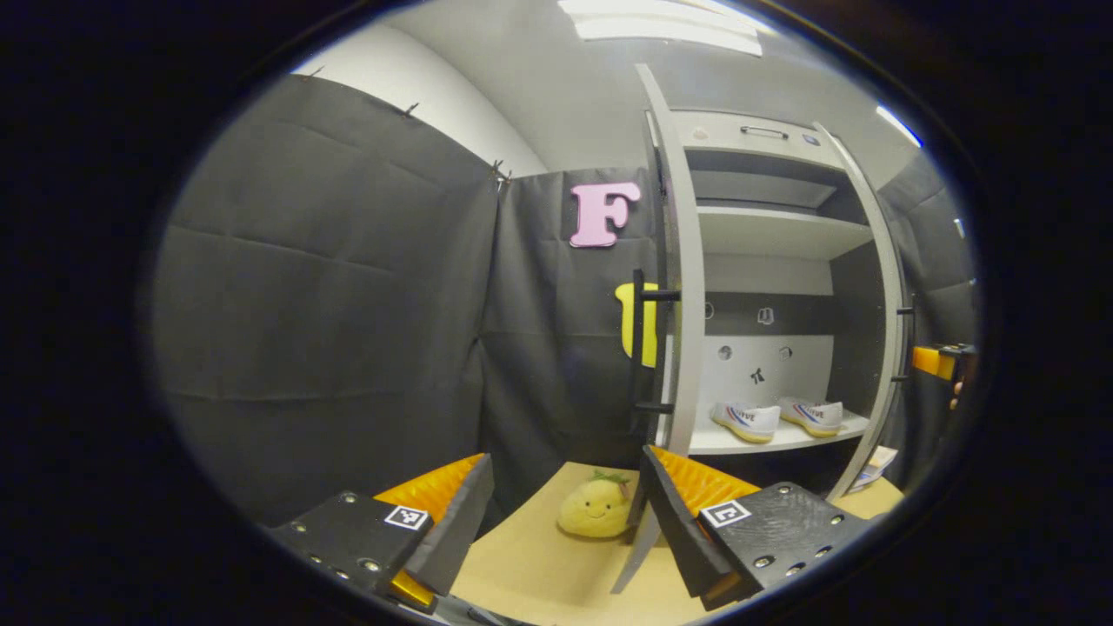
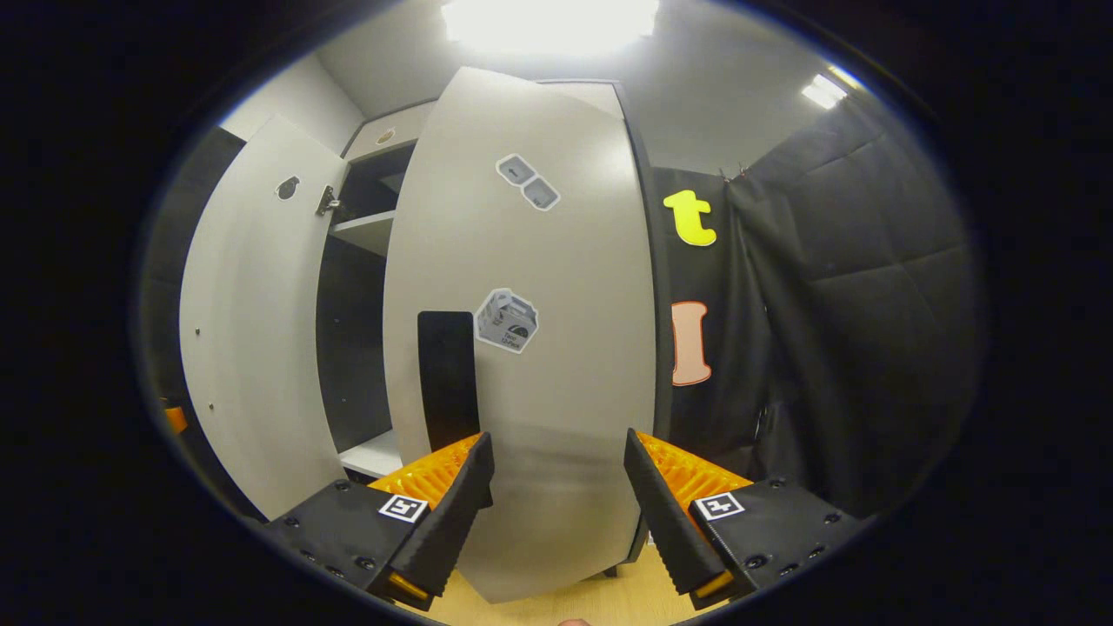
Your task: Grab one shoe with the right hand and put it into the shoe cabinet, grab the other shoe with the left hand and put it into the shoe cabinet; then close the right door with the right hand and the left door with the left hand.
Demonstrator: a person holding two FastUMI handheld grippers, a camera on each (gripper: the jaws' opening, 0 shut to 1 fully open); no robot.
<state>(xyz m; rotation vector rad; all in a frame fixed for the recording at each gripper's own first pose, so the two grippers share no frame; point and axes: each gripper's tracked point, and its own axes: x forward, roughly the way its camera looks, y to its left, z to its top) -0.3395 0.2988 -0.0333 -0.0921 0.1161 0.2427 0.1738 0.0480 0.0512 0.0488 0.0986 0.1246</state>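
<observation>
white shoes (image 1: pixel 778 418) sit inside the cabinet (image 1: pixel 774 226) beyond the released left gripper (image 1: pixel 565 513); right gripper (image 2: pixel 556 500), also released, faces the right door (image 2: pixel 539 365).

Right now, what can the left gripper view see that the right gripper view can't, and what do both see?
Left gripper view: two shoes side by side on a cabinet shelf, and a yellow plush toy on the floor. Right gripper view: the outer face of the right door close ahead, with stickers and a dark handle. Both: the shoe cabinet with its doors open, and open fingers.
</observation>
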